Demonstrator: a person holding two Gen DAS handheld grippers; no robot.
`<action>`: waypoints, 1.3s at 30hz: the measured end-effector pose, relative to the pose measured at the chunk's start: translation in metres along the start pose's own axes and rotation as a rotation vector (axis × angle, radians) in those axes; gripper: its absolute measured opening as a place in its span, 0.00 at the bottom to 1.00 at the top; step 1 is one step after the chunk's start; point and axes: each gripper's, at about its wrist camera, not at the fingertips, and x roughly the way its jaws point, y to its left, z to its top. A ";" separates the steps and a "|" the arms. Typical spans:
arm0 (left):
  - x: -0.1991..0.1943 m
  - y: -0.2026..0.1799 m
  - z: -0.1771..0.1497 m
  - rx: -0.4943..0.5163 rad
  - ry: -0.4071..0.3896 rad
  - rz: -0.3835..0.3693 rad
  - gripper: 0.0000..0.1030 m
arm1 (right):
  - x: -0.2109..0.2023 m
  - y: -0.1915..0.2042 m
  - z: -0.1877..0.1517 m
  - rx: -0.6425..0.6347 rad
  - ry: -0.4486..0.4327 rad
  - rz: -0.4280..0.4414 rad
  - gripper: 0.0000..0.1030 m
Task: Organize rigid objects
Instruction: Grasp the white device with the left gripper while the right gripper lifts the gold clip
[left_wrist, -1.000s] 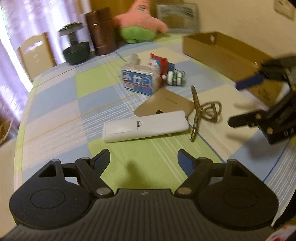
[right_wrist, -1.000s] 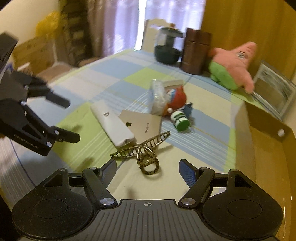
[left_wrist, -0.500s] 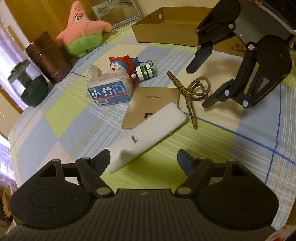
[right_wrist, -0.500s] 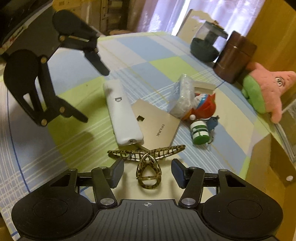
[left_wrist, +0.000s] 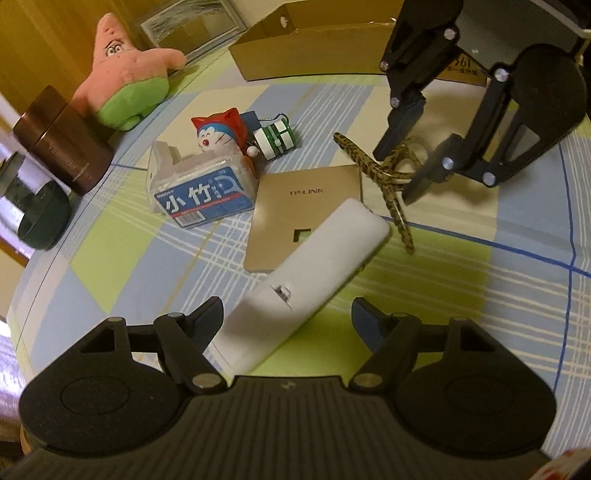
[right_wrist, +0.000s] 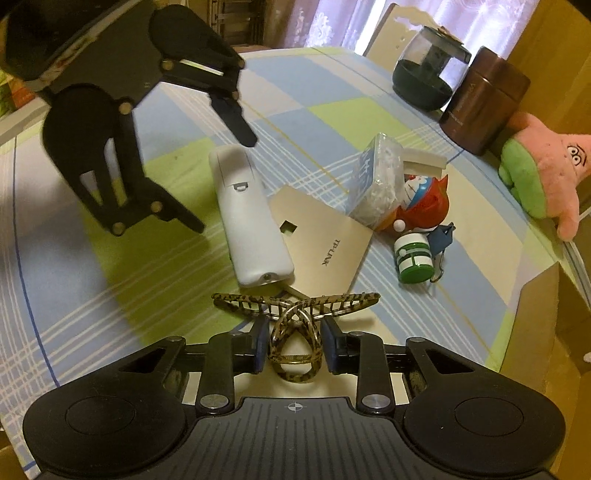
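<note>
While squeezed shut on the round loop end of the spotted hair claw (right_wrist: 295, 314), very near in the right wrist view: the fingers of the right gripper (right_wrist: 294, 332), one pressing on each side. Low over the tabletop (right_wrist: 110, 295), with the toothy arms spread out just past the fingertips; hard to tell whether lifted yet. Looks light, thin and hard, maybe plastic, with a spring inside, so probably easy to snap if squeezed too much. Shiny too, so likely slippery. Best to hold by the loops, as now, not by the skinny teeth, and to lift gently. Could tip or swing, being long on both sides. Next out, just beside the claw: a white stick-shaped box (right_wrist: 251, 221) lying partly on a flat gold plate (right_wrist: 325, 236). Looks smooth, stiff and a bit heavier; best to grab across the narrow middle. Fingers of the left gripper (left_wrist: 287, 308) wide apart, holding nothing, with the near end of that white box between them but not pressed. Farther on: a blue pack of little picks (left_wrist: 205, 192), a red and blue cat toy (left_wrist: 219, 134), a small green and white can (left_wrist: 277, 138). Farthest: an open cardboard box (left_wrist: 314, 55), likely the place to put things.
</note>
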 end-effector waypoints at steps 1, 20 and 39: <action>0.003 0.002 0.002 0.010 0.004 -0.011 0.71 | -0.001 0.001 -0.001 0.003 -0.002 0.000 0.26; 0.021 0.030 0.018 0.034 0.153 -0.203 0.40 | -0.024 0.006 -0.017 0.104 -0.027 -0.001 0.26; 0.003 -0.022 0.012 -0.287 0.084 -0.070 0.33 | -0.051 -0.011 -0.043 0.418 -0.091 -0.044 0.25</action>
